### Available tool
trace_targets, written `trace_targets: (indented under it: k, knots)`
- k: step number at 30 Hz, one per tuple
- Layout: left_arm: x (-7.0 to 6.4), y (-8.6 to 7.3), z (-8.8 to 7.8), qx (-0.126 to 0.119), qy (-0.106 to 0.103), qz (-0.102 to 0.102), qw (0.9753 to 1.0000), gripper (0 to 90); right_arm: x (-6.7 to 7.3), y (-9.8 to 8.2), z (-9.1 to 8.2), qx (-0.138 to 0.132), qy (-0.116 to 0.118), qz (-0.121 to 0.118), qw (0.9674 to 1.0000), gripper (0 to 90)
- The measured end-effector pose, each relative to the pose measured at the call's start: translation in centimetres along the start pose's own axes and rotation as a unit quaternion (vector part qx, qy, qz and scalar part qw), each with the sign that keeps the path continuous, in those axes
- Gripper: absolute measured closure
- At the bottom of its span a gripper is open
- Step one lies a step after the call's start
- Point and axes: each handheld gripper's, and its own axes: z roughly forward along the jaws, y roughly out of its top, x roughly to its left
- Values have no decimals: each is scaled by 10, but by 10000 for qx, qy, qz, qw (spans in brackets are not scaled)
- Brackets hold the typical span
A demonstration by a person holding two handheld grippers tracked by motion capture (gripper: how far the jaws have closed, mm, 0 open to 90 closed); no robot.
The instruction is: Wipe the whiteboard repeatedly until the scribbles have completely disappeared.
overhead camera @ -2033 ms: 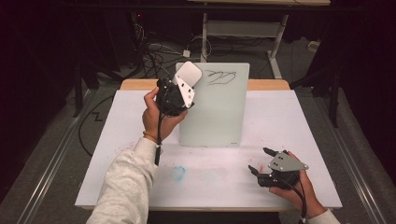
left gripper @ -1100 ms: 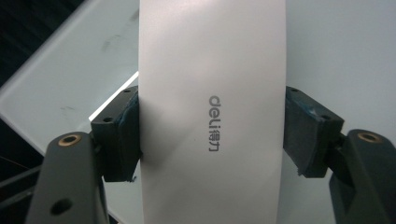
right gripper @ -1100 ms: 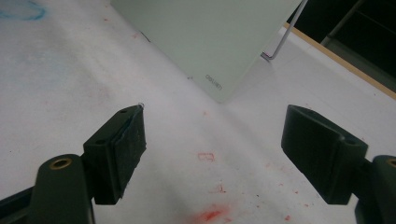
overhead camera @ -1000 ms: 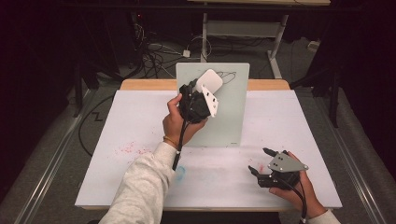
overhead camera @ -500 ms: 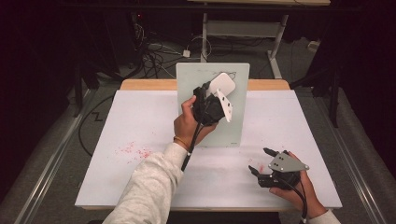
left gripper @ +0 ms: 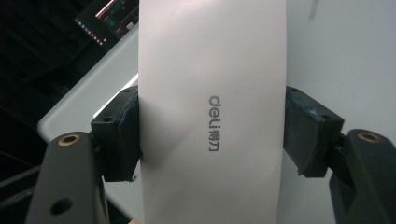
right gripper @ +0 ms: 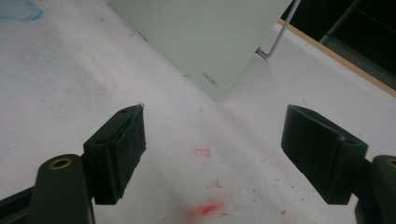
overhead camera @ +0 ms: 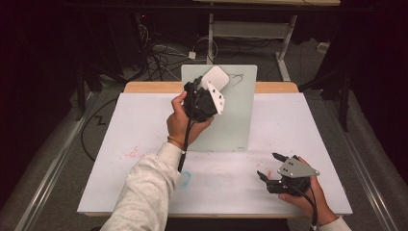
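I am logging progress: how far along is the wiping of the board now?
Done: most of the board looks clean. In hand: the left gripper is shut on the eraser, held at the board's top. Left: a black scribble near the top right corner. The right gripper rests open on the table.

Red and blue smudges (overhead camera: pixel 185 177) on table (overhead camera: pixel 144 120)
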Motion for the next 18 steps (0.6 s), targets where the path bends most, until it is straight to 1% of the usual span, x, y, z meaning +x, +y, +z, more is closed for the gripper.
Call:
trace_targets:
  k: [4,6,7,8,10,11,14,17,18]
  knots:
    - [12,-10,-3,3,68,-220,9997,289,1,1,1,-2,14,-8,10000,222]
    - [15,-15,-4,25,133,-256,9996,289,2,1,1,12,7,-21,10000,222]
    - [17,-19,-5,20,135,-322,9994,290,2,1,1,19,13,-24,10000,222]
    - [17,-22,-6,24,133,-344,9993,290,2,0,1,18,10,-26,10000,222]
    - [16,-28,-7,45,194,-378,9991,289,1,0,1,22,6,-29,10000,222]
    - [16,-32,-8,35,175,-423,9989,290,1,0,1,15,8,-6,10000,222]
    - [16,-39,-9,28,165,-544,9984,289,2,0,1,6,53,-33,10000,221]
    - [16,-39,-9,32,155,-549,9984,290,3,1,2,19,70,-87,9999,220]
    - [17,-38,-9,29,169,-503,9986,290,3,1,2,29,70,-78,9999,220]
